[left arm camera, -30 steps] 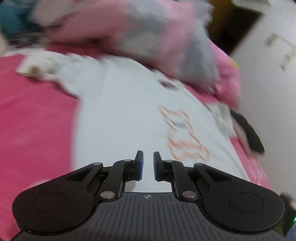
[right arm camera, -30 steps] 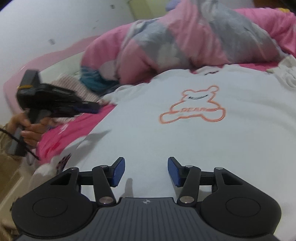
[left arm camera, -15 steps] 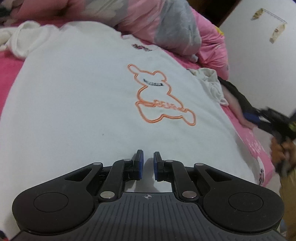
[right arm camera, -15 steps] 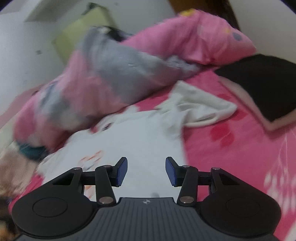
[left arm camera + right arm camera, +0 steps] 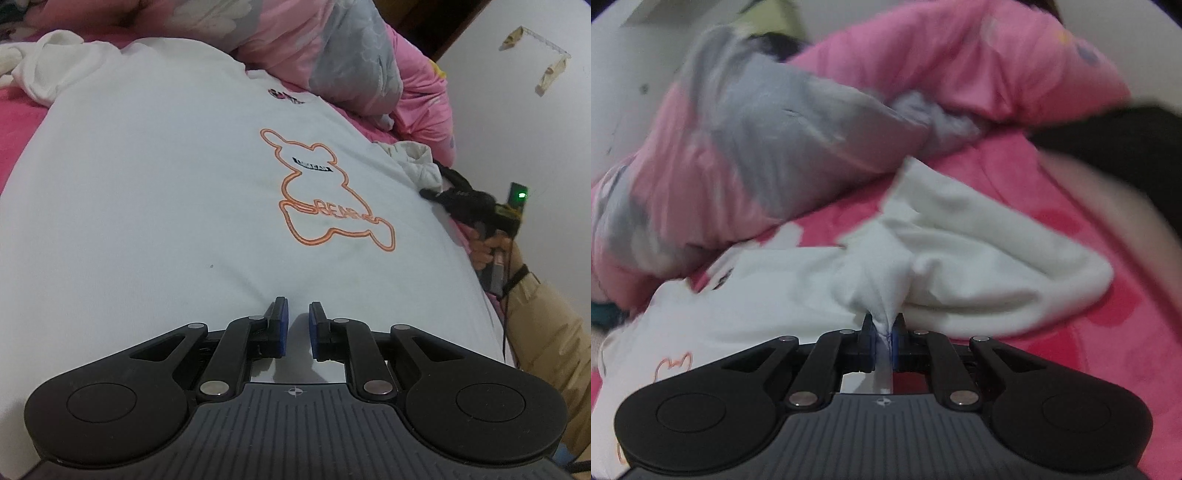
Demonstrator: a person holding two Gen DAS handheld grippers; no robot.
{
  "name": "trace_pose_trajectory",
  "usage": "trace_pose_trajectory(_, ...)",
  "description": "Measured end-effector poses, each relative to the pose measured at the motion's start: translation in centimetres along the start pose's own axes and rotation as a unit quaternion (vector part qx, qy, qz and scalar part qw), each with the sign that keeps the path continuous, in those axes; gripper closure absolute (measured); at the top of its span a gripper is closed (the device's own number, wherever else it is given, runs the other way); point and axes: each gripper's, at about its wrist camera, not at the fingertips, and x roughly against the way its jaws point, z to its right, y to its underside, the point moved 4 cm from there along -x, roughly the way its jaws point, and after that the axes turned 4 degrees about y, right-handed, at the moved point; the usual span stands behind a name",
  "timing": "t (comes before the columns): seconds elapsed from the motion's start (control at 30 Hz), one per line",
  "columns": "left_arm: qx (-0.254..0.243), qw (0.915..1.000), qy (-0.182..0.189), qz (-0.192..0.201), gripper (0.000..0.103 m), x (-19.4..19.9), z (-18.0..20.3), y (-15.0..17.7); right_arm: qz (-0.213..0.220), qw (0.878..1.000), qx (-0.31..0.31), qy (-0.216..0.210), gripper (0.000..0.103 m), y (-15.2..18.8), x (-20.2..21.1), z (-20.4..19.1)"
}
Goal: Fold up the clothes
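Note:
A white sweatshirt [image 5: 147, 192] with an orange bear outline [image 5: 325, 199] lies spread flat on the pink bed. My left gripper [image 5: 295, 317] sits low over its near hem. Its jaws are opening, a narrow gap shows between the blue pads, and nothing is pinched there. My right gripper [image 5: 882, 326] is closing on a pinched fold of the bunched white sleeve [image 5: 979, 258], and its pads press on the cloth. In the left wrist view that right gripper [image 5: 430, 192] shows at the sweatshirt's right edge, beside the crumpled sleeve [image 5: 413, 158].
A pink and grey duvet [image 5: 332, 48] is heaped along the far side of the sweatshirt. Bare pink sheet [image 5: 1089, 332] lies right of the sleeve, with a dark item [image 5: 1126, 144] beyond. A hand and beige sleeve [image 5: 546, 314] stand at the bed's right edge by a white wall [image 5: 517, 122].
My right gripper swung from the bear print across to the sleeve and closed on a fold of it. My left gripper sank toward the hem, then held still.

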Motion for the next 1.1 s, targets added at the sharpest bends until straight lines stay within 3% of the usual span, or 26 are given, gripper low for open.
trace_pose_trajectory(0.1,-0.001,1.0000,-0.003,-0.001,0.090,0.1,0.0,0.0,-0.008,0.999,-0.044,-0.026,0.095,0.2,0.0,1.5)
trace_pose_trajectory(0.17,0.000,1.0000,-0.005,0.000,0.090,0.1,0.0,0.0,-0.016,0.995,-0.082,-0.047,0.083,-0.2,1.2,2.6)
trace_pose_trajectory(0.23,-0.002,1.0000,-0.007,0.000,0.090,0.2,0.1,0.0,-0.019,0.992,-0.105,-0.065,0.079,-0.1,3.3,3.6)
trace_pose_trajectory(0.4,0.006,0.9999,-0.010,-0.003,0.090,0.2,0.1,-0.1,-0.072,0.988,-0.099,-0.095,0.075,2.5,6.5,4.1)
trace_pose_trajectory(0.43,0.010,0.9999,-0.011,-0.003,0.090,0.2,0.1,-0.1,-0.074,0.990,-0.084,-0.091,0.078,3.3,6.8,3.7)
trace_pose_trajectory(0.5,0.021,0.9996,-0.016,-0.005,0.090,0.2,0.1,-0.2,-0.058,0.995,-0.046,-0.073,0.102,4.0,7.4,2.9)
trace_pose_trajectory(0.57,0.033,0.9992,-0.021,-0.008,0.090,0.3,0.1,-0.3,-0.051,0.995,-0.052,-0.061,0.102,4.3,7.4,3.0)
trace_pose_trajectory(0.73,0.047,0.9982,-0.035,-0.011,0.090,0.5,0.3,-0.4,-0.051,0.986,-0.131,-0.088,0.101,4.8,8.3,5.0)
trace_pose_trajectory(0.8,0.046,0.9980,-0.042,-0.013,0.090,0.5,0.6,-0.5,-0.064,0.981,-0.149,-0.106,0.098,5.3,9.9,5.6)
trace_pose_trajectory(0.93,0.042,0.9978,-0.048,-0.016,0.090,0.5,0.8,-0.6,-0.088,0.975,-0.148,-0.138,0.067,7.6,13.4,5.5)
trace_pose_trajectory(1.0,0.044,0.9975,-0.052,-0.017,0.090,0.6,0.9,-0.6,-0.094,0.978,-0.130,-0.131,0.072,9.2,14.5,5.1)
trace_pose_trajectory(1.07,0.045,0.9972,-0.057,-0.017,0.090,0.7,1.1,-0.5,-0.082,0.983,-0.118,-0.113,0.101,10.5,15.2,4.8)
trace_pose_trajectory(1.1,0.046,0.9971,-0.059,-0.016,0.090,0.9,1.1,-0.5,-0.075,0.985,-0.120,-0.103,0.101,11.0,15.5,4.9)
